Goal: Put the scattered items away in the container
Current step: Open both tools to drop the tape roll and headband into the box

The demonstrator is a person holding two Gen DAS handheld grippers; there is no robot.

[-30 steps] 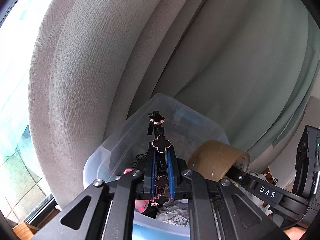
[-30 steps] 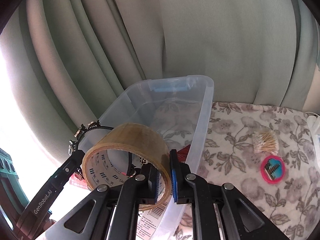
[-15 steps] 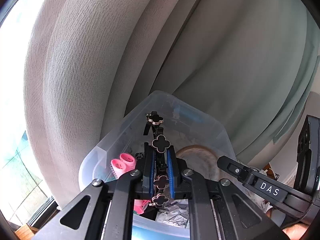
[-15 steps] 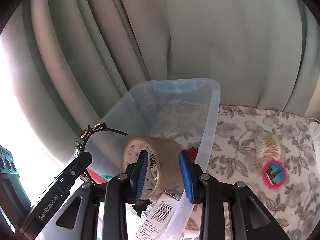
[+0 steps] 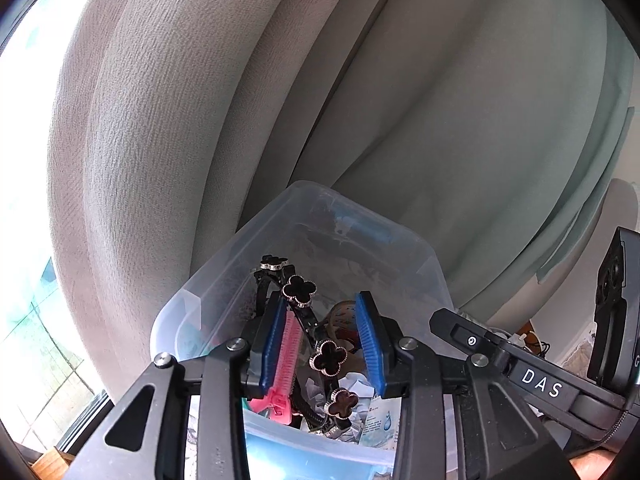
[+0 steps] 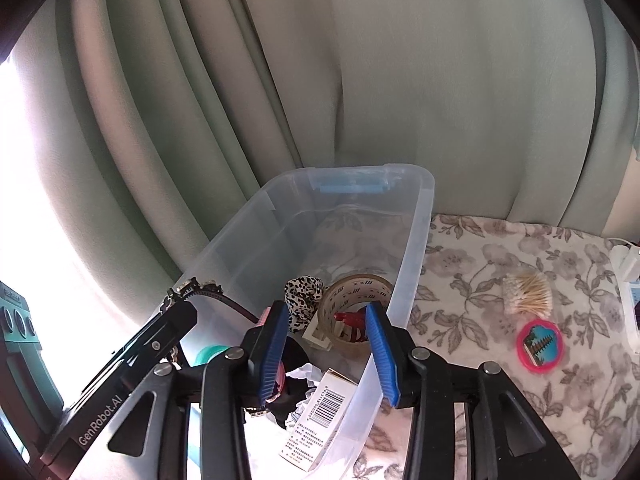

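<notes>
A clear plastic bin (image 6: 416, 216) stands on a floral cloth and holds several items. My left gripper (image 5: 324, 340) is open over the bin (image 5: 400, 240); a black headband with clover ornaments (image 5: 300, 290) hangs loose between its blue pads, tilted toward the left one. My right gripper (image 6: 328, 344) is open and empty above the bin. The brown tape roll (image 6: 354, 300) lies inside the bin beside a leopard scrunchie (image 6: 302, 294). The headband's end (image 6: 196, 286) also shows over the bin's left rim.
On the cloth to the right of the bin lie a bundle of cotton swabs (image 6: 528, 294) and a pink round comb case (image 6: 540, 344). Grey-green curtains (image 6: 400, 80) hang close behind the bin. A barcoded box (image 6: 324, 412) and a pink comb (image 5: 286, 356) lie in the bin.
My right gripper opened and the tape roll dropped into the bin. My left gripper opened, and the headband slipped loose and tilted between its pads.
</notes>
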